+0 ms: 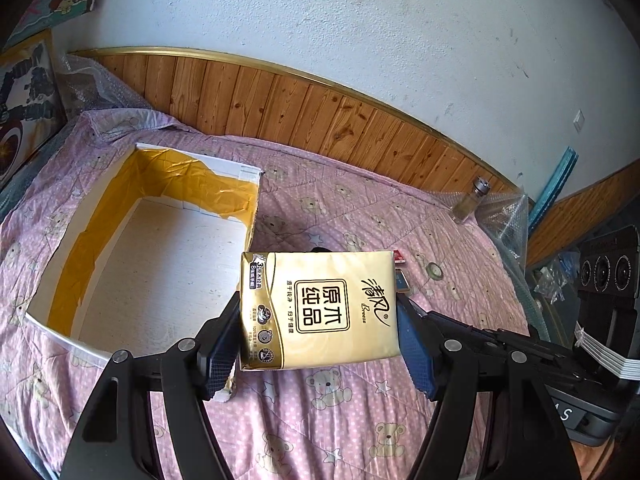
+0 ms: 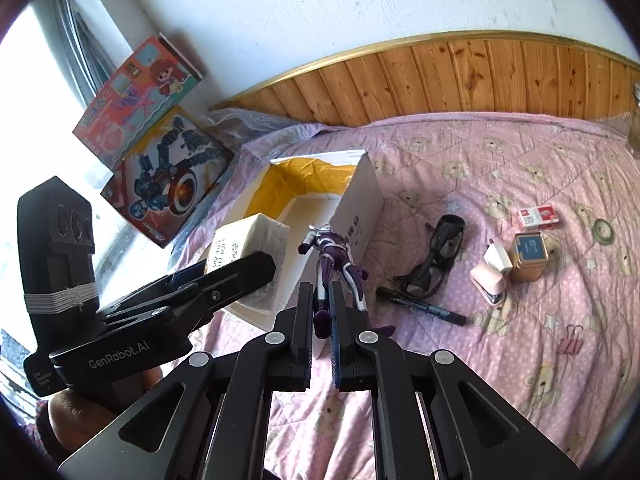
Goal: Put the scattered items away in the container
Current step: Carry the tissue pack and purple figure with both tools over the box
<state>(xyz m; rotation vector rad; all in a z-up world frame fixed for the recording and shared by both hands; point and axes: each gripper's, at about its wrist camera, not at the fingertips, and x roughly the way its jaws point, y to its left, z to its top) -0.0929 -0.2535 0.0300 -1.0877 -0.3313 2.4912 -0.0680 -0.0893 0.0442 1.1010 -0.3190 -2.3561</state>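
The gold-and-white plastic-wrapped pack of tissues [image 1: 320,310] is hanging in the air, pinched by its two side edges between the blue pads of the left gripper [image 1: 320,320], just beside the near corner of the open white cardboard box with the yellow tape lining [image 1: 160,240]; the box is lying on the pink bear-print quilt [image 1: 360,216] and looks empty inside. The right gripper [image 2: 322,304] is closing narrowly on the legs of a purple-and-silver plastic hero figure [image 2: 334,252], held close to the box's outer wall. Black glasses [image 2: 436,252], a black marker pen [image 2: 420,306], a pink stapler [image 2: 490,282] and a small gold tin [image 2: 529,255] are waiting on the quilt. The soft pack may be slipping if the pads loosen early, dropping outside the rim; the two tools are also working close together and could be colliding over the box.
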